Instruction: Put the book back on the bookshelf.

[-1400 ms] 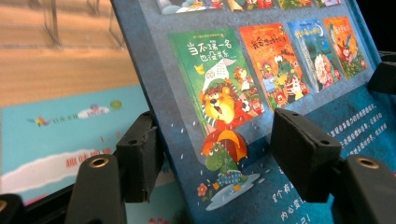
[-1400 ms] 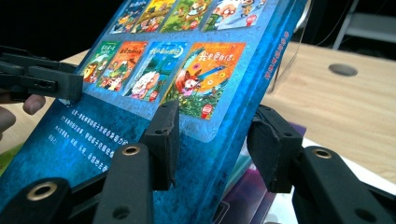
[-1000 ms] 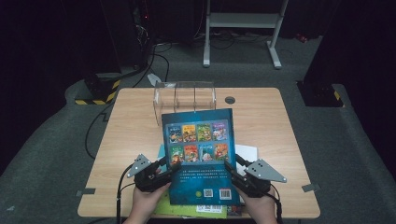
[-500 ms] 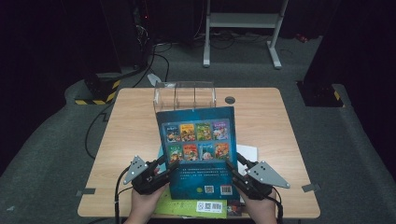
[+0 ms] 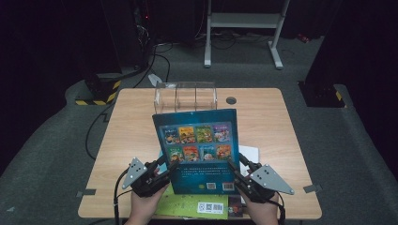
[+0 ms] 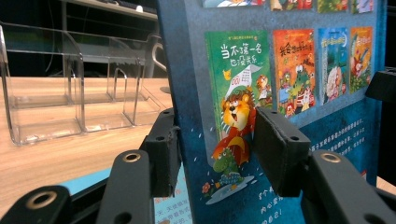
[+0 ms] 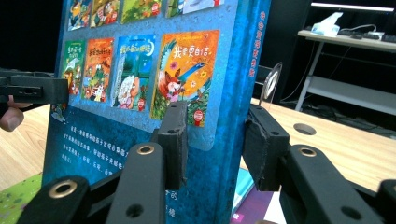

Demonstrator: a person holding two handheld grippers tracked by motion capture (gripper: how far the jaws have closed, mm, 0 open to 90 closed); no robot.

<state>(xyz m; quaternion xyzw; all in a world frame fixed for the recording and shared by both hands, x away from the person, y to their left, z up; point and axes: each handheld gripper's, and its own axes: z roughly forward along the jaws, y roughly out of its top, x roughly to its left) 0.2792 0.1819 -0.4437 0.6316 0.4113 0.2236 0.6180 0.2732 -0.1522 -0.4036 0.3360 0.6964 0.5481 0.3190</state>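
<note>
Two hand-held grippers, both at the near table edge. Left gripper (image 5: 162,169): jaws partly apart and just closing, straddling the left edge of one blue picture book (image 5: 197,145); in the left gripper view (image 6: 212,144) the right pad lies against the printed back cover and the left pad sits at the other face, grasping the book. Right gripper (image 5: 237,169): jaws likewise just closing, set over the book's spine side; in the right gripper view (image 7: 215,140) the left pad presses the cover, while the right pad stands close to the spine with contact not clear. Blue picture book: one, held tilted above the near half of the wooden table (image 5: 131,136), back cover toward the person, eight small cover pictures in two rows of four. Beneath it, flat on the table: one green book (image 5: 187,205) with barcode label, one white sheet (image 5: 251,152). Farther back: one clear plastic organiser (image 5: 185,96), three compartments, standing near the table's far edge; one round cable hole (image 5: 230,100) beside it.
</note>
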